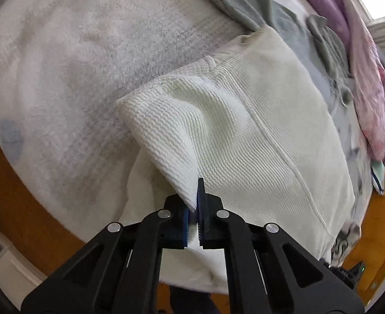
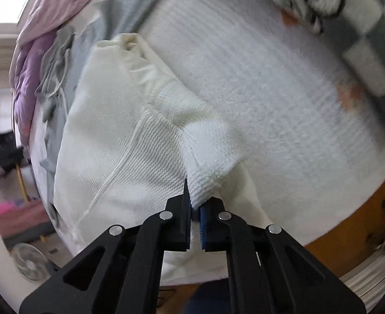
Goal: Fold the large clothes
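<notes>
I have the left gripper (image 1: 195, 201) and the right gripper (image 2: 195, 204) each pinched tight on a lifted corner of the cream knit garment (image 1: 258, 136), which lies at the near edge of the white-covered bed (image 1: 74, 65), with grey clothes (image 1: 245, 2) and pink-purple bedding (image 1: 362, 78) heaped along its far edge.

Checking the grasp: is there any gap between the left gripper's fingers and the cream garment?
None. In the left wrist view the left gripper is shut on a pulled-up corner of the cream knit garment; fabric sits directly between the fingers.
</notes>
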{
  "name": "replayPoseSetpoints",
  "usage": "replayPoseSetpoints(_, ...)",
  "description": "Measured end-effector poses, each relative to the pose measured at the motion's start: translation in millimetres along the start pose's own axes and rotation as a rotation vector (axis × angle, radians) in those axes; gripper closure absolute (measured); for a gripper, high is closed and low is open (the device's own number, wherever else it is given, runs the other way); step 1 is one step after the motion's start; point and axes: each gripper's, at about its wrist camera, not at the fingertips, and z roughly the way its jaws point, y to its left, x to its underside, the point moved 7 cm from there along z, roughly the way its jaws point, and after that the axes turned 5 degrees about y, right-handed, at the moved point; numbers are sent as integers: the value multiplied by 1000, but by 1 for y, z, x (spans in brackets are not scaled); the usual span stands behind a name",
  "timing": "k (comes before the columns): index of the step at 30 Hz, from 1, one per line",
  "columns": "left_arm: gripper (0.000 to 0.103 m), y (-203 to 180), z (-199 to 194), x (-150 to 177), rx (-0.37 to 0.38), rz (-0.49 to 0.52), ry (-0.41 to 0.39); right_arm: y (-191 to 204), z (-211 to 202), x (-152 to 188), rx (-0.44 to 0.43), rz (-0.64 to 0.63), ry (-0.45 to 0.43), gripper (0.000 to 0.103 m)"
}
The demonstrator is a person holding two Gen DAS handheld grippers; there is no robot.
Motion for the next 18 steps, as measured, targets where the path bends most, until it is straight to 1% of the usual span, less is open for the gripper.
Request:
replayPoseSetpoints(1,98,5,-2,5,5,5,10,-4,-2,2,6,-4,2,99)
replayPoseSetpoints(3,98,17,2,13,-2,16,36,-14,2,8,56,-22,14,99)
replayPoseSetpoints(5,98,27,13,20,-7,14,50,-22,23,7,111,-42,24,99)
replayPoseSetpoints(6,94,28,20,20,-7,13,57,-29,29,7,118,-43,17,98)
replayPoseSetpoints(7,93,30,28,20,-3,16,65,-30,39,4,128,-48,5,98)
replayPoseSetpoints(9,90,30,34,19,12,25,67,-30,50,2,152,-41,7,92)
replayPoseSetpoints(10,89,29,34,20,17,29,70,-27,48,2,155,-21,8,91)
replayPoseSetpoints(11,83,28,32,19,33,35,74,-26,42,4,164,-21,6,89)
replayPoseSetpoints(12,67,26,28,21,70,48,78,-23,33,6,193,-35,1,80)
replayPoseSetpoints(13,56,25,24,22,94,59,78,-19,26,8,229,-50,1,72)
replayPoseSetpoints(14,37,24,17,24,105,71,66,-15,13,12,286,-74,-8,59)
replayPoseSetpoints(15,28,25,9,27,106,81,47,-9,4,15,319,-100,-21,52)
replayPoseSetpoints(17,27,30,-4,30,104,96,19,17,-11,25,388,-214,-37,51)
replayPoseSetpoints(18,26,34,-8,33,109,86,16,36,-17,29,424,-279,-59,51)
